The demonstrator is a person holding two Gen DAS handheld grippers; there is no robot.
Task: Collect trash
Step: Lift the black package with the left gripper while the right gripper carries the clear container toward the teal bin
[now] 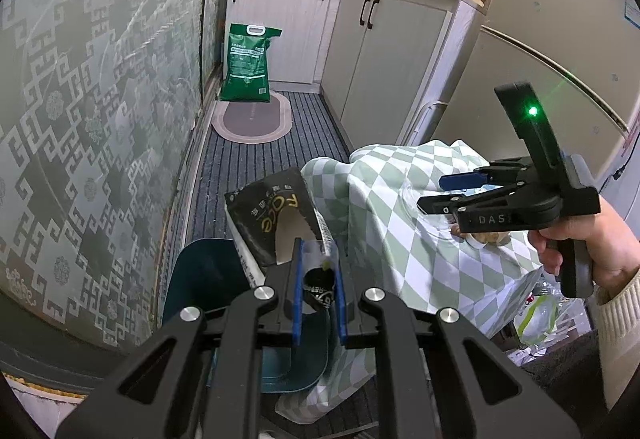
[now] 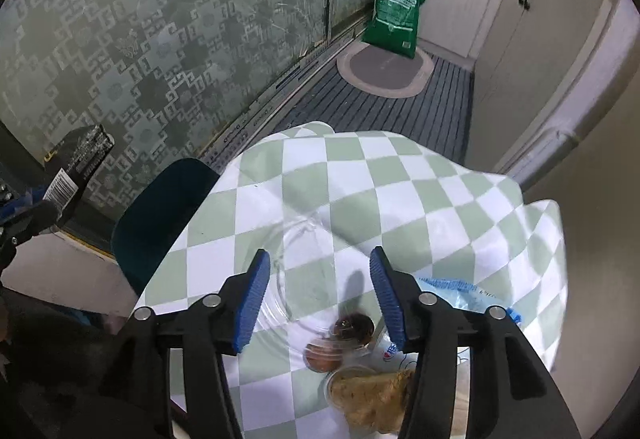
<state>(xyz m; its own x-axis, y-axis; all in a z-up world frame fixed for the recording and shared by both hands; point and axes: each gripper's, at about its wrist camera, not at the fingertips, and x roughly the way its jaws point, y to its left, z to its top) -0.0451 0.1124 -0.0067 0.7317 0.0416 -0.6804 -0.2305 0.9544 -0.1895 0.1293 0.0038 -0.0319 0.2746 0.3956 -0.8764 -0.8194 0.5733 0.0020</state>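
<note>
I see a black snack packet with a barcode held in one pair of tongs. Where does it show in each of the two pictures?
Left wrist view: the black snack packet stands at lower centre, pinched in the left tongs.
Right wrist view: the same packet sits at the far left edge, barcode showing.
Shared landmark: the green rice bag standing on the oval mat.

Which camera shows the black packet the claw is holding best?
The left wrist view: the black packet sits right ahead, pinched in the left claw, printed side showing. The right wrist view catches only its barcode end at the edge.
</note>
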